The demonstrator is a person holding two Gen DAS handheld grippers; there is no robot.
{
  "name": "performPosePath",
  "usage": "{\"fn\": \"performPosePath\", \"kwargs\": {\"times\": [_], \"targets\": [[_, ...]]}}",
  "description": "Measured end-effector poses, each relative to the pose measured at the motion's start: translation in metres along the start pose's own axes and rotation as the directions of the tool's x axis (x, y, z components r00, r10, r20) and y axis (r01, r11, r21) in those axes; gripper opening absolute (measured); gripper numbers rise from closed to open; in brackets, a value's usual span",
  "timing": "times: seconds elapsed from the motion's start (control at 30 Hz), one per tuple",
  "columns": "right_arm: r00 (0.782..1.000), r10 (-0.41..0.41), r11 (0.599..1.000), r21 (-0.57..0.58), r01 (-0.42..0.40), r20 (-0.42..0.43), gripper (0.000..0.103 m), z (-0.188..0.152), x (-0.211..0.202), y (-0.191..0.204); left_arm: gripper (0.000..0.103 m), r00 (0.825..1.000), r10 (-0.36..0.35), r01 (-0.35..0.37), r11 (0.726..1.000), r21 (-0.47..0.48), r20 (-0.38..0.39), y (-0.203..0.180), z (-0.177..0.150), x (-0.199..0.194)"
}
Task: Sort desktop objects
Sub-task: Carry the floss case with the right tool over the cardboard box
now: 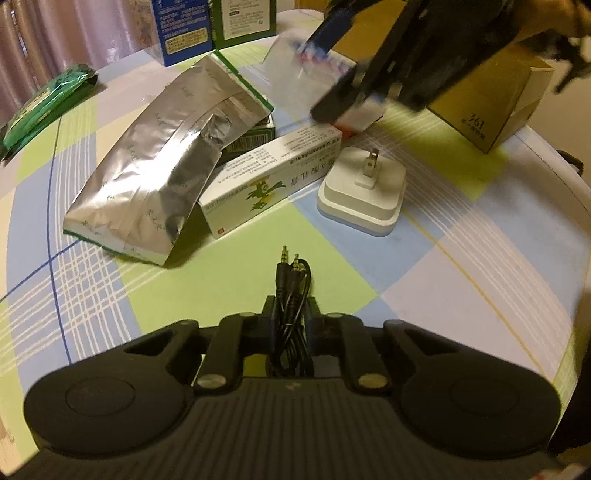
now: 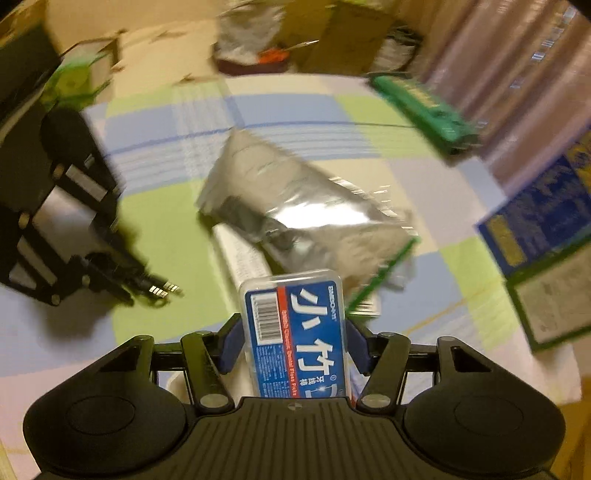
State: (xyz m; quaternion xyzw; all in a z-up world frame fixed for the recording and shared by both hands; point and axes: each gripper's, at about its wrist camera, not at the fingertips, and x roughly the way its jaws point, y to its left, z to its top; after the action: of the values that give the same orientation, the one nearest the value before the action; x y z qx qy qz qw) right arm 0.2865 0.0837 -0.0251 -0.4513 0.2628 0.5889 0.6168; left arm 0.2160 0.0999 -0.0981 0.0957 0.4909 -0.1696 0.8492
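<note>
My left gripper (image 1: 291, 308) is shut on a coiled black audio cable (image 1: 291, 291), its two jack plugs pointing forward above the table. My right gripper (image 2: 293, 332) is shut on a clear dental floss pick box (image 2: 295, 332) with a blue label. In the left wrist view the right gripper (image 1: 332, 77) hangs blurred at the top right, holding the floss pick box (image 1: 321, 51) above a white-and-green ointment carton (image 1: 271, 177). The left gripper with the cable (image 2: 155, 290) shows at the left of the right wrist view. A white plug adapter (image 1: 364, 190) lies prongs up.
A crumpled silver foil bag (image 1: 162, 162) lies left of the carton, also in the right wrist view (image 2: 295, 206). A green packet (image 1: 44, 107) lies far left. Blue and green boxes (image 1: 214, 26) stand at the back. A gold box (image 1: 495, 107) stands at the right. The checked tablecloth (image 1: 461, 258) covers the table.
</note>
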Motion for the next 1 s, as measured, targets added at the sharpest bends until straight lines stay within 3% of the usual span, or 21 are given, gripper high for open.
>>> {"fn": "performPosePath", "kwargs": {"times": [0.1, 0.2, 0.3, 0.4, 0.6, 0.7, 0.77, 0.9, 1.0], "targets": [[1.0, -0.023, 0.993, 0.113, 0.022, 0.012, 0.055, -0.006, -0.026, 0.0, 0.011, 1.0, -0.002, 0.002, 0.999, -0.037, 0.001, -0.008, 0.0, -0.002], [0.999, -0.036, 0.965, 0.258, 0.041, -0.027, 0.055, -0.02, -0.045, 0.006, 0.011, 1.0, -0.004, 0.004, 0.997, -0.083, 0.007, -0.018, 0.0, -0.006], [0.997, 0.025, 0.89, 0.455, 0.01, -0.07, 0.055, -0.042, -0.059, 0.011, 0.011, 1.0, -0.005, 0.006, 0.993, -0.114, 0.014, -0.032, 0.0, -0.009], [0.991, 0.069, 0.826, 0.563, 0.009, -0.117, 0.055, -0.065, -0.062, 0.022, 0.011, 1.0, -0.009, 0.012, 0.992, -0.126, 0.02, -0.045, -0.001, -0.011], [0.973, 0.14, 0.729, 0.684, 0.024, -0.183, 0.055, -0.1, -0.051, 0.039, 0.011, 1.0, -0.01, 0.013, 0.989, -0.146, 0.022, -0.06, -0.01, -0.013], [0.975, 0.121, 0.689, 0.723, 0.053, -0.187, 0.055, -0.113, -0.046, 0.047, 0.013, 0.999, 0.004, 0.002, 0.986, -0.166, 0.037, -0.061, -0.015, -0.014], [0.98, 0.107, 0.674, 0.737, 0.053, -0.169, 0.055, -0.119, -0.047, 0.053, 0.019, 0.999, 0.014, -0.007, 0.985, -0.173, 0.04, -0.061, -0.019, -0.015], [0.99, 0.035, 0.643, 0.761, 0.084, -0.139, 0.056, -0.133, -0.054, 0.067, 0.02, 0.999, 0.028, -0.019, 0.983, -0.185, 0.045, -0.061, -0.024, -0.017], [0.994, -0.004, 0.622, 0.778, 0.088, -0.109, 0.065, -0.146, -0.056, 0.08, 0.021, 0.998, 0.028, -0.017, 0.981, -0.192, 0.056, -0.062, -0.025, -0.019]]}}
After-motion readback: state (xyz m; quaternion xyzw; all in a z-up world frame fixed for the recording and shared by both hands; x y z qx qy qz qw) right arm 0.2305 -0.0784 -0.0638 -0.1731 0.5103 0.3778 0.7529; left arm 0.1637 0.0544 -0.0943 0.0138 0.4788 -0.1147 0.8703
